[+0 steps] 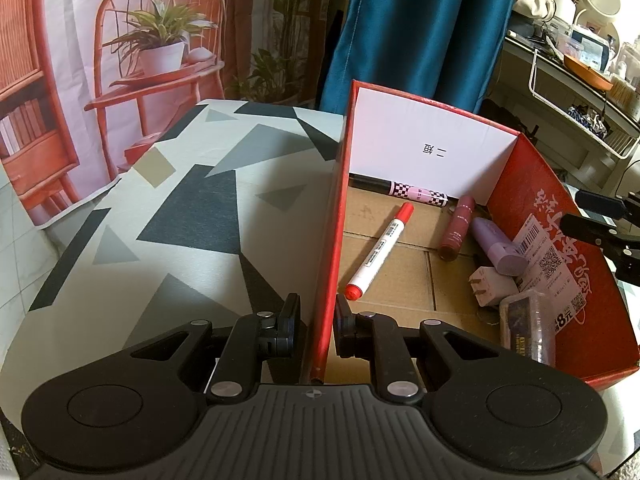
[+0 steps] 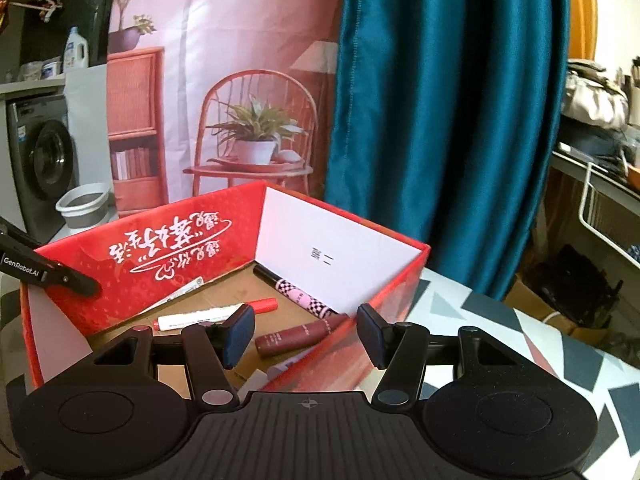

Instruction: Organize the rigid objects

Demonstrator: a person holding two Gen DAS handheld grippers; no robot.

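In the left wrist view, the left gripper (image 1: 316, 322) is seen straddling the left wall of the red box (image 1: 334, 220), one finger outside and one inside; the jaws are narrowed around that wall, though it cannot be told whether the pads actually press it. The box rests on a bench covered by a grey, black and white patterned cloth (image 1: 180, 216). On the cardboard floor of the box a white marker with red cap (image 1: 380, 252) lies diagonally, and a checkered black-and-pink pen (image 1: 404, 190) is laid along the white far wall. A maroon tube (image 1: 456, 228), a lilac tube (image 1: 498, 250), a white plug adapter (image 1: 490, 286) and a clear plastic case (image 1: 526, 326) are gathered against the right wall. The right gripper (image 1: 600, 226) is glimpsed at the right edge.

In the right wrist view, the right gripper (image 2: 306, 336) is held above the near wall of the red box (image 2: 132, 276), its jaws released and spread wide with nothing between them. Inside, the white marker (image 2: 212, 316), the checkered pen (image 2: 300, 294) and the maroon tube (image 2: 300, 334) are seen. The left gripper (image 2: 52, 272) is seen at the box's left wall. A teal curtain (image 2: 440, 120) hangs behind.
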